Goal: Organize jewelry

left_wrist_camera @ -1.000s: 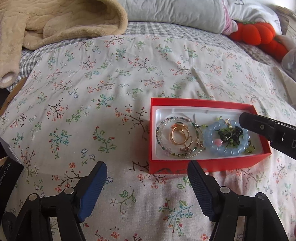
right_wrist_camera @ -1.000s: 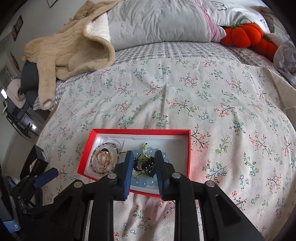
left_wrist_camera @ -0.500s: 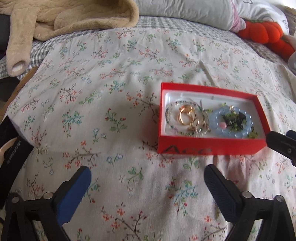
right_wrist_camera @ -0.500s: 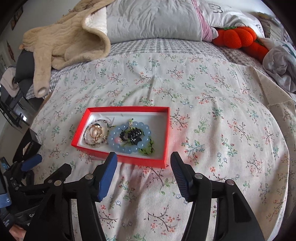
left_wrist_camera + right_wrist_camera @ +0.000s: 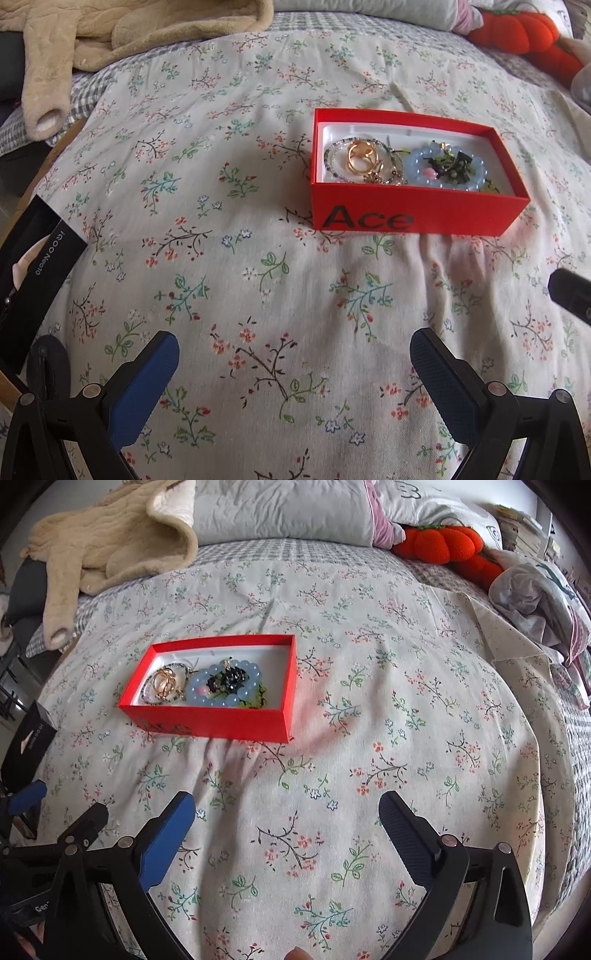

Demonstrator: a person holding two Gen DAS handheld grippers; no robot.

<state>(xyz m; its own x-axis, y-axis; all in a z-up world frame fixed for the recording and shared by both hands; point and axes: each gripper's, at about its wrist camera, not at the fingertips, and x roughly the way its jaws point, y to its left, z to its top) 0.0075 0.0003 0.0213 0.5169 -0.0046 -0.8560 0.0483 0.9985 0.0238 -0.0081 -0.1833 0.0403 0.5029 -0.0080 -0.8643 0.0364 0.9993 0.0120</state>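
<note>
A red box (image 5: pixel 417 218) marked "Ace" sits on the floral bedspread; it also shows in the right wrist view (image 5: pixel 214 722). Inside lie a pale blue bead bracelet (image 5: pixel 447 168) (image 5: pixel 225 686) with dark and green pieces in its middle, gold rings (image 5: pixel 362 158) (image 5: pixel 164 683) and a thin beaded bracelet (image 5: pixel 334 162). My left gripper (image 5: pixel 295 365) is open and empty, well short of the box. My right gripper (image 5: pixel 286 827) is open and empty, below and right of the box.
A beige fleece garment (image 5: pixel 110 535) and grey pillow (image 5: pixel 280 513) lie at the back. Orange plush pumpkins (image 5: pixel 443 546) and crumpled clothes (image 5: pixel 543 602) are at the back right. A black box (image 5: pixel 33 273) sits at the bed's left edge.
My right gripper opened over the blue bracelet in the box and drew back toward me, empty. My left gripper also pulled back and opened wider. The box stayed put.
</note>
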